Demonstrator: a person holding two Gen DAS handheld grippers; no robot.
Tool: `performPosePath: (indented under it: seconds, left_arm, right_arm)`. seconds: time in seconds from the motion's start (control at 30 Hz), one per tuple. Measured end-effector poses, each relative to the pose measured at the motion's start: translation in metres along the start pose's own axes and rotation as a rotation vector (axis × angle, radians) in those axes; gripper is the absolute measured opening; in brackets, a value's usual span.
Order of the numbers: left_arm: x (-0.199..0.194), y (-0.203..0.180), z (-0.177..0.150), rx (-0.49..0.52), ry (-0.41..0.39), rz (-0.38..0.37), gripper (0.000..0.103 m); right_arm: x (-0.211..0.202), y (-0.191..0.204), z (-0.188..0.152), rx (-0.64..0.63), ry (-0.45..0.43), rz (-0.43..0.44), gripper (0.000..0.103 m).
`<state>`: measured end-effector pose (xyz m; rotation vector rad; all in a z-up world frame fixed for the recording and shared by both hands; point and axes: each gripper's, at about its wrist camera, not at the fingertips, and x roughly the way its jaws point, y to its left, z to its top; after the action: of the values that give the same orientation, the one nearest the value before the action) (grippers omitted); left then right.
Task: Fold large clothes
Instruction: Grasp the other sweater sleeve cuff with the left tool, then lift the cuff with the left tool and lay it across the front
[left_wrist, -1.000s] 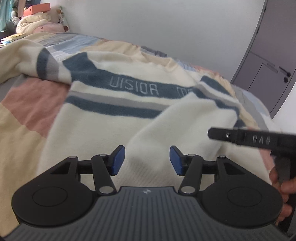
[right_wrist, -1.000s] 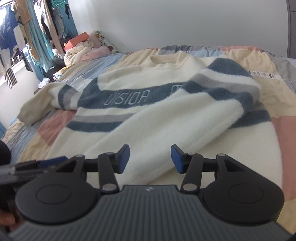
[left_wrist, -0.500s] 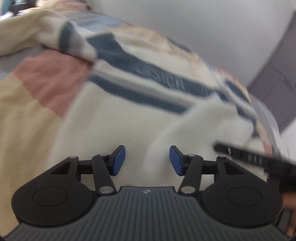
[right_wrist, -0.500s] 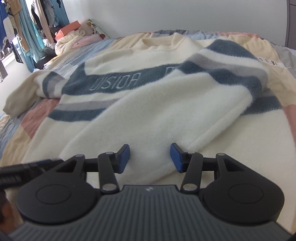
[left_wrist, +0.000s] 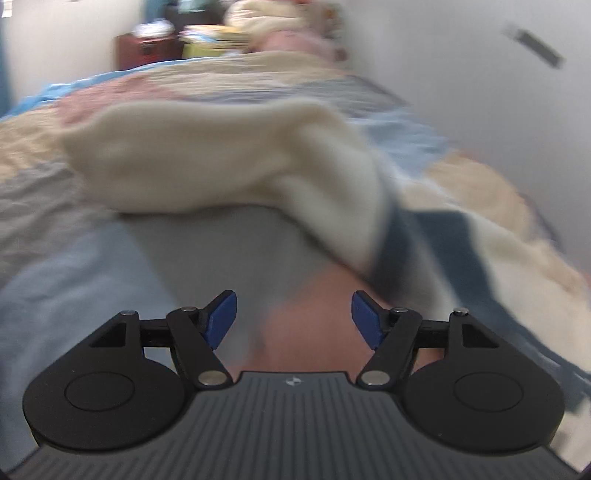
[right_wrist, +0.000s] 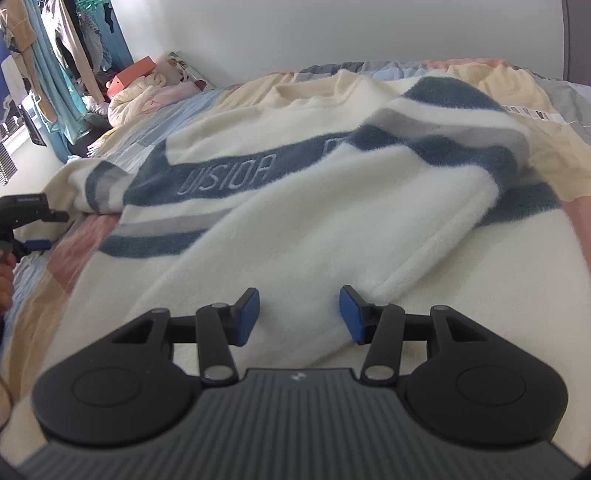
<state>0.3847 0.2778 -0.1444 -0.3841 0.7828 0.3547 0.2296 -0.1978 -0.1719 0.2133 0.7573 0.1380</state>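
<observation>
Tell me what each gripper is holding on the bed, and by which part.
Nothing is held. The left gripper is open over the quilt, its jaws having just opened wider. The right gripper is open above the sweater.

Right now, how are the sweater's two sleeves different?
The right sleeve lies folded across the sweater's chest, cuff near the right gripper. The left sleeve still stretches outward over the quilt, unfolded, ahead of the open left gripper. Both are cream with blue-and-grey stripes.

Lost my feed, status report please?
Left gripper open, just widened, nothing between. Right gripper open over sweater. One sleeve still unfolded. Nothing blocking.
</observation>
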Motion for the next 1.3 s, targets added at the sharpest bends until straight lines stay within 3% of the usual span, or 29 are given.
performPosePath:
  seconds: [0.1,0.17,0.37,0.63,0.77,0.8,0.87,0.9,0.93,1.13,1.3]
  left_arm:
    - [0.017,0.029,0.024,-0.024,-0.050,0.139,0.073]
    - [0.026,0.051,0.038,-0.080,-0.071,0.188,0.074]
    - [0.053,0.114,0.070,-0.344,-0.142,0.177,0.075]
    - [0.108,0.127,0.097,-0.395,-0.153,0.209,0.081]
    - [0.119,0.121,0.103,-0.331,-0.184,0.231,0.077]
    - [0.120,0.120,0.104,-0.321,-0.184,0.231,0.070]
    - [0.118,0.115,0.106,-0.282,-0.188,0.233,0.047]
    - [0.117,0.113,0.109,-0.261,-0.184,0.213,0.020]
    - [0.113,0.108,0.112,-0.241,-0.180,0.217,0.013]
    - [0.056,0.070,0.136,-0.031,-0.298,0.227,0.010]
    - [-0.022,0.021,0.156,0.141,-0.391,0.201,0.010]
  right_arm:
    - [0.003,0.001,0.000,-0.010,-0.008,-0.004,0.050]
    - [0.005,0.003,0.000,-0.019,-0.014,-0.010,0.050]
    - [0.015,0.005,0.005,-0.030,-0.028,-0.032,0.050]
    - [0.033,0.009,0.014,-0.037,-0.052,-0.068,0.050]
    - [0.040,0.014,0.018,-0.032,-0.049,-0.095,0.053]
    - [0.040,0.016,0.020,-0.023,-0.047,-0.100,0.054]
    - [0.041,0.018,0.020,-0.022,-0.052,-0.110,0.054]
    - [0.042,0.019,0.020,-0.028,-0.052,-0.116,0.054]
    - [0.042,0.019,0.020,-0.031,-0.054,-0.120,0.054]
    - [0.036,0.025,0.017,-0.087,-0.059,-0.145,0.051]
    - [0.026,0.020,0.019,-0.056,-0.056,-0.137,0.051]
